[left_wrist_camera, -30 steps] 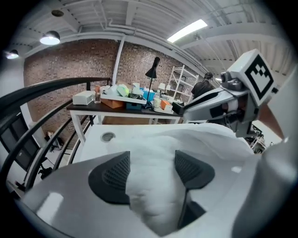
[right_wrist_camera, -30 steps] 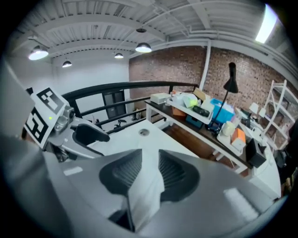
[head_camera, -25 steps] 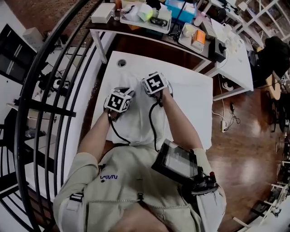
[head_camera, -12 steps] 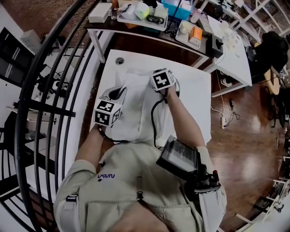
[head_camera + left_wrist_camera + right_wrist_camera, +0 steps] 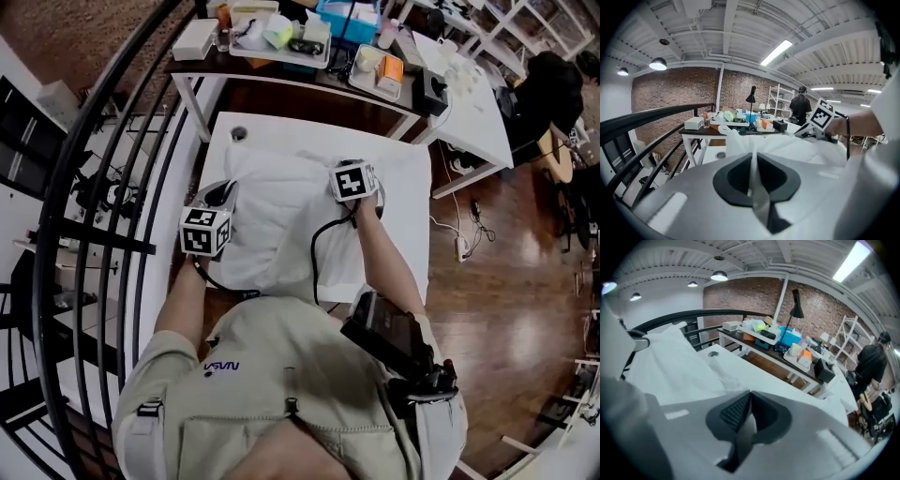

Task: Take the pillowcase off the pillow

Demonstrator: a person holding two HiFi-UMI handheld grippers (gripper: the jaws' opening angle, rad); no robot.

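White cloth pillowcase (image 5: 281, 216) was laid on white rectangular table (image 5: 405, 239) (bare room at right), was pinched by closed left gripper (image 5: 752, 157), closed right gripper (image 5: 749, 397).

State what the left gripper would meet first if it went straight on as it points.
The pillowcase: the left gripper is shut on a fold, with white fabric bunched directly ahead; depth beyond is unclear.

Indoor, evenly bright. Light comes from a ceiling tube (image 5: 776, 51) and pendant lamps (image 5: 718, 275) overhead, all blown out. Heavy fisheye in every view, black vignette in the corners, railing (image 5: 656, 115) bowed. Glare patches on wood floor (image 5: 525, 248). White pillowcase (image 5: 277, 211) nearly overexposed, soft shadows in the folds. Gripper views: near housing blurred, background sharp. Head view colours muted.
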